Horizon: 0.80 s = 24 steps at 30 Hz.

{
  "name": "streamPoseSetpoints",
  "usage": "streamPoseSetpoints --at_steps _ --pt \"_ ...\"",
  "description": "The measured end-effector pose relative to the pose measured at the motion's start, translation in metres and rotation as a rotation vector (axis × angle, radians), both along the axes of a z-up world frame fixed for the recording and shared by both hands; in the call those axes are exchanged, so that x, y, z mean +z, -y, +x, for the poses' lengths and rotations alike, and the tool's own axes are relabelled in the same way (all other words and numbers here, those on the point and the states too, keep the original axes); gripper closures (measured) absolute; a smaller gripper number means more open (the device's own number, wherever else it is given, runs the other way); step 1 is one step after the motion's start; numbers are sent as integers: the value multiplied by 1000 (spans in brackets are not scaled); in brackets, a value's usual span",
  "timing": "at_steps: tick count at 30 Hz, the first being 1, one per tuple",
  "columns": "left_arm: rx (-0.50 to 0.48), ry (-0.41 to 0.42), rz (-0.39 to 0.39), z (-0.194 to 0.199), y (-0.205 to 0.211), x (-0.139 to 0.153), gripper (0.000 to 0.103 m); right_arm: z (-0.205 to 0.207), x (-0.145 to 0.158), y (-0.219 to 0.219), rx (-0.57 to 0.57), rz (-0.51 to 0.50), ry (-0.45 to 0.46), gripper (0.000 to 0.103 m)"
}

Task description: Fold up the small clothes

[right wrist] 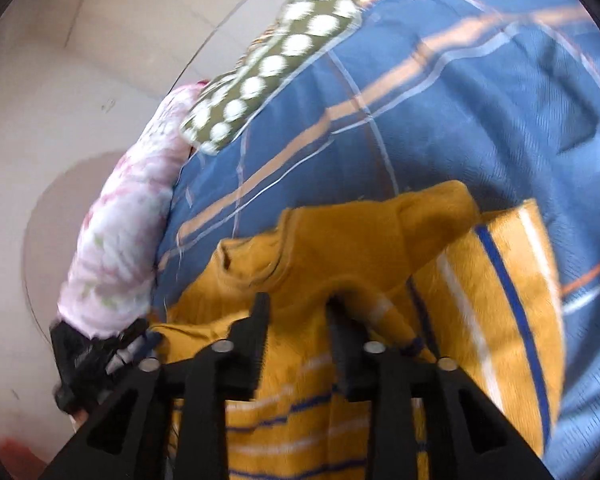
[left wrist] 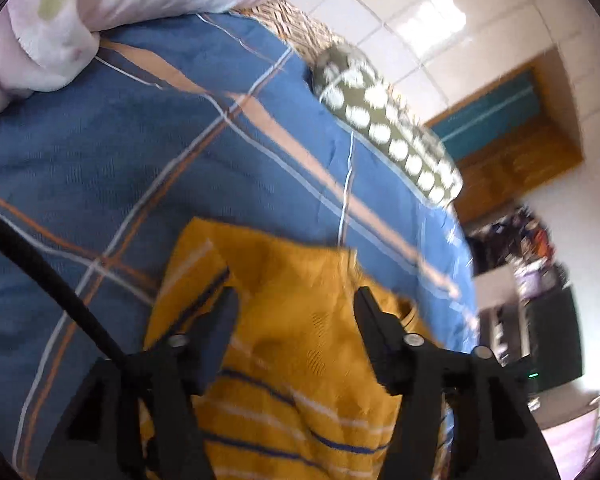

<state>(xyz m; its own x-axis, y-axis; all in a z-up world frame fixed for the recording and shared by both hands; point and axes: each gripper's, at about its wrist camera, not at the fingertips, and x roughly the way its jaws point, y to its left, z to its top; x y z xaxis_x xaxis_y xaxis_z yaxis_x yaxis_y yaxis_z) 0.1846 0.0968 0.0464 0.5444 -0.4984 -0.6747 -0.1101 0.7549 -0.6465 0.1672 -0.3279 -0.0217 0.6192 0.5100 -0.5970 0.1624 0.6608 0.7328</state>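
A small mustard-yellow shirt (left wrist: 292, 344) with blue and white stripes lies on a blue plaid bed cover (left wrist: 112, 152). My left gripper (left wrist: 294, 296) is open, its black fingers (left wrist: 374, 320) spread wide just over the shirt's upper part. In the right wrist view the same shirt (right wrist: 340, 256) is bunched near its collar, one striped sleeve spread to the right. My right gripper (right wrist: 298, 304) hangs over the bunched cloth with a gap between its fingers (right wrist: 256, 332); it holds nothing that I can see.
A pink floral quilt (left wrist: 112, 4) lies along the far edge of the bed, also in the right wrist view (right wrist: 128, 224). A green pillow with white dots (left wrist: 384, 116) sits by the bed edge. A black cable (left wrist: 48, 276) crosses at the left. Shelves and a dark box (left wrist: 548, 340) stand beside the bed.
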Motion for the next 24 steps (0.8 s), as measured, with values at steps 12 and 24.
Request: streamPoseSetpoints --at_steps 12,24 --pt "-74 -3 265 -51 -22 11 36 -53 43 33 61 -150 29 50" --pt "-176 -145 701 -109 -13 -34 35 -163 -6 16 138 -406 -94 85"
